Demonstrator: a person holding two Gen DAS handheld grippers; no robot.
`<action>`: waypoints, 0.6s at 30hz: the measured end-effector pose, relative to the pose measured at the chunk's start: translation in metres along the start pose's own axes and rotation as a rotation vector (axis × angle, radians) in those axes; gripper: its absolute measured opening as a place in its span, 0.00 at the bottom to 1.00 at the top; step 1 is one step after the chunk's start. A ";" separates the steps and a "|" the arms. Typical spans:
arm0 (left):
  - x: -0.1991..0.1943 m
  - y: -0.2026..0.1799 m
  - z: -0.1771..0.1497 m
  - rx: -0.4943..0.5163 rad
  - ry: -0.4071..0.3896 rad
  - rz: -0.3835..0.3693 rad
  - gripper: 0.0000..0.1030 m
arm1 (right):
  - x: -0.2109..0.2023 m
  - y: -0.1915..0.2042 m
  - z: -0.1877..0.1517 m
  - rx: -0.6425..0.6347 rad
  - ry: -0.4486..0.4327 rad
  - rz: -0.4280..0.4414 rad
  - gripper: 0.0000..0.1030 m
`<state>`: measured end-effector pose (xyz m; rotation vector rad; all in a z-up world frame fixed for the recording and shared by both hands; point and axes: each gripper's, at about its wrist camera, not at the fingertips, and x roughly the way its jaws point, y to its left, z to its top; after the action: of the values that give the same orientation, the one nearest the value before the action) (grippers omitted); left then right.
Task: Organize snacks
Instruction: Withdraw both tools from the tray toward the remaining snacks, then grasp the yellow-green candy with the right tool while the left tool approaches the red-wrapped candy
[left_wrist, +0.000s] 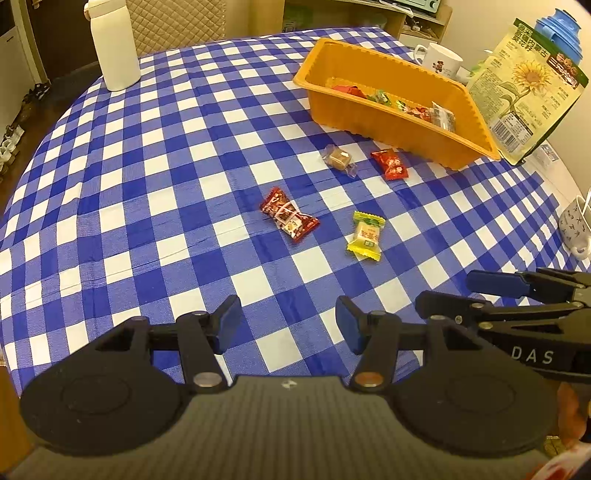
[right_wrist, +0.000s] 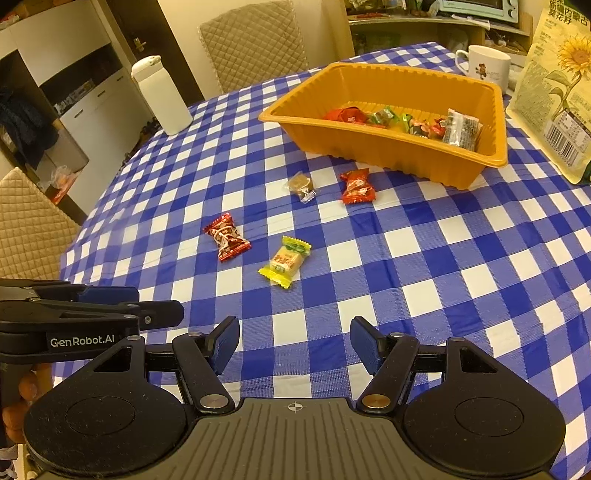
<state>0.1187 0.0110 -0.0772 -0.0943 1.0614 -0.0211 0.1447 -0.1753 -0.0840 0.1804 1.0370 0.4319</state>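
An orange tray (left_wrist: 388, 127) (right_wrist: 373, 147) holds several wrapped snacks. On the checked cloth in front of it lie a dark red candy (left_wrist: 289, 218) (right_wrist: 226, 237), a yellow candy (left_wrist: 365, 236) (right_wrist: 285, 261), a small red packet (left_wrist: 390, 164) (right_wrist: 357, 187) and a clear-wrapped brown sweet (left_wrist: 337, 158) (right_wrist: 302, 184). My left gripper (left_wrist: 288, 325) is open and empty, low over the cloth, short of the candies. My right gripper (right_wrist: 293, 345) is open and empty beside it; it shows from the side in the left wrist view (left_wrist: 517, 295).
A white bottle (left_wrist: 113, 44) (right_wrist: 162, 96) stands at the far left. A white mug (left_wrist: 441, 59) (right_wrist: 487, 62) and a sunflower-seed bag (left_wrist: 524, 99) (right_wrist: 557, 92) stand behind and right of the tray. Another mug (left_wrist: 576, 225) is at the right edge. Quilted chairs (right_wrist: 255, 40) surround the table.
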 end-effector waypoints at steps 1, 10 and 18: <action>0.001 0.001 0.000 -0.002 0.001 0.003 0.52 | 0.002 0.000 0.001 0.000 0.003 0.001 0.64; 0.010 0.010 0.005 -0.014 0.010 0.015 0.52 | 0.022 0.005 0.008 -0.015 0.017 0.005 0.64; 0.017 0.018 0.010 -0.022 0.012 0.025 0.52 | 0.035 0.011 0.016 -0.034 0.000 0.008 0.64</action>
<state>0.1351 0.0285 -0.0887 -0.1015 1.0747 0.0125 0.1708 -0.1496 -0.1001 0.1543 1.0288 0.4565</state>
